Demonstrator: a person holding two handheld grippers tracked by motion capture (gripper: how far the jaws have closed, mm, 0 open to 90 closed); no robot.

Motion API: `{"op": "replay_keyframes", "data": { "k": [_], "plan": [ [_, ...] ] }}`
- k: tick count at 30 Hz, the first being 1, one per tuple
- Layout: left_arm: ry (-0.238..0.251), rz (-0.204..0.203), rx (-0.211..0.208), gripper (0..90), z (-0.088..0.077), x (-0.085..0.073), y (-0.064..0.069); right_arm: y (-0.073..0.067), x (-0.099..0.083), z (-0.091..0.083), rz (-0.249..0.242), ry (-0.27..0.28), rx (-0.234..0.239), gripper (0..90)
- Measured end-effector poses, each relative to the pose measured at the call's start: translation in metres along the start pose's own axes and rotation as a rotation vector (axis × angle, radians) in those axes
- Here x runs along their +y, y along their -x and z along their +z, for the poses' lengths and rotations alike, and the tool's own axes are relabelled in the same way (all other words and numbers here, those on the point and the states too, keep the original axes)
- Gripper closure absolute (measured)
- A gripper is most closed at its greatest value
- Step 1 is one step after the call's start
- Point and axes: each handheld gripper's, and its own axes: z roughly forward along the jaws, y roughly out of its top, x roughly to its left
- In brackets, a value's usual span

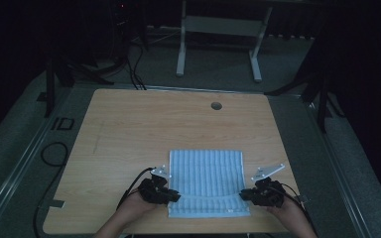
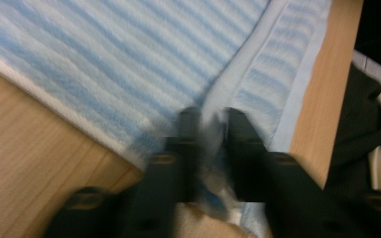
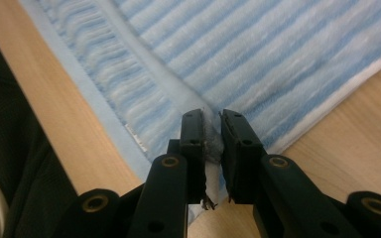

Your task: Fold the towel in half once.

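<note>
A blue-and-white striped towel lies flat on the near half of the wooden table, with a raised fold running across it close to its near edge. My left gripper sits at the towel's near-left edge. In the left gripper view its jaws pinch a ridge of the towel; that picture is blurred. My right gripper is at the near-right edge. In the right gripper view its jaws stand close together with a fold of the towel squeezed between the pads.
A round cable hole sits near the table's far edge. Behind the table stands a white metal frame. Cables lie on the floor at the left. The person's dark clothing is just past the table's near edge.
</note>
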Motion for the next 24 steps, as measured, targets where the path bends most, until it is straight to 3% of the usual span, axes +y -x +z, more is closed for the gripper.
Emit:
{"op": "replay_keyframes", "data": {
  "k": [1, 5, 6, 7, 8, 9, 10, 12, 13, 15, 16, 20, 24],
  "plan": [
    [0.000, 0.000, 0.000, 82.7, 0.000, 0.000, 0.000, 0.000, 0.000, 0.000, 0.000, 0.000, 0.000, 80.1],
    [0.010, 0.062, -0.007, 83.5, -0.011, 0.002, 0.014, -0.011, 0.001, -0.015, -0.036, 0.030, -0.005, 80.2],
    [0.006, 0.086, -0.025, 83.4, -0.014, 0.001, 0.019, -0.015, 0.000, -0.020, -0.047, 0.039, -0.005, 80.2],
    [-0.007, 0.111, -0.074, 82.7, -0.019, -0.001, 0.025, -0.024, -0.004, -0.028, -0.075, 0.049, 0.003, 79.9],
    [-0.007, 0.111, -0.074, 79.9, -0.019, -0.001, 0.025, -0.024, -0.004, -0.028, -0.075, 0.049, 0.003, 79.9],
    [-0.038, 0.125, -0.121, 79.9, -0.021, -0.003, 0.028, -0.028, -0.008, -0.030, -0.082, 0.047, 0.014, 79.2],
    [-0.054, 0.152, -0.121, 70.6, -0.023, -0.006, 0.031, -0.033, -0.011, -0.032, -0.090, 0.034, 0.035, 75.0],
    [-0.075, 0.167, -0.089, 53.0, -0.026, -0.009, 0.035, -0.044, -0.023, -0.031, -0.119, -0.018, 0.045, 68.5],
    [-0.070, 0.164, -0.083, 49.8, -0.028, -0.011, 0.035, -0.045, -0.026, -0.031, -0.117, -0.030, 0.038, 65.8],
    [-0.063, 0.155, -0.068, 48.2, -0.030, -0.011, 0.033, -0.045, -0.026, -0.031, -0.117, -0.030, 0.038, 65.8],
    [-0.055, 0.133, -0.036, 48.2, -0.033, -0.010, 0.028, -0.041, -0.028, -0.033, -0.088, -0.024, -0.003, 63.6],
    [-0.042, 0.104, 0.018, 46.4, -0.034, -0.006, 0.018, -0.032, -0.024, -0.036, -0.059, 0.003, -0.036, 62.4],
    [-0.077, 0.106, 0.080, 42.9, -0.030, 0.001, 0.009, -0.020, -0.014, -0.036, -0.053, 0.015, -0.059, 59.3]
  ]
}}
